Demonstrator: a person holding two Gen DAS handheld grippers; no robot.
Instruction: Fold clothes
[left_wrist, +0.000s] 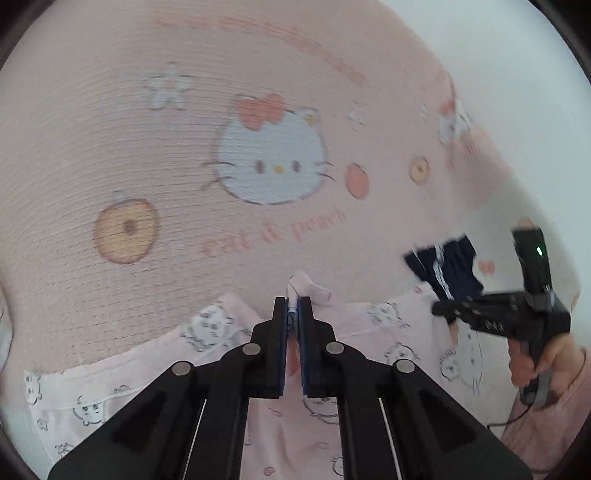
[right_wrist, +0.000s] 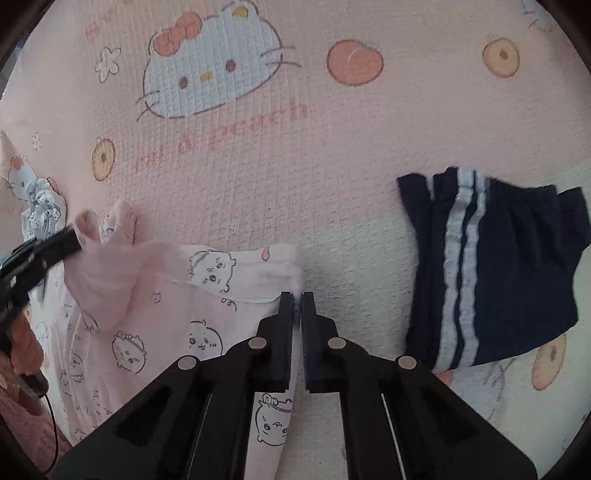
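Nearest you, your left gripper (left_wrist: 294, 301) is clamped on a bunched fold of the pale pink garment (left_wrist: 303, 424), the one printed with small cartoon faces; the cloth pokes up between its blue pads. Your right gripper (right_wrist: 297, 297) is pinched tight on the same garment's edge (right_wrist: 291, 273), at the corner by its white hem. The garment (right_wrist: 159, 314) lies rumpled between the two tools on a pink waffle-textured blanket (right_wrist: 258, 177). To its right, apart from it, sit folded navy shorts (right_wrist: 498, 273) with two white side stripes. Farther off, the blanket shows a large white cat face (right_wrist: 210, 70) with a red bow, a peach (right_wrist: 354, 62) and pink lettering.
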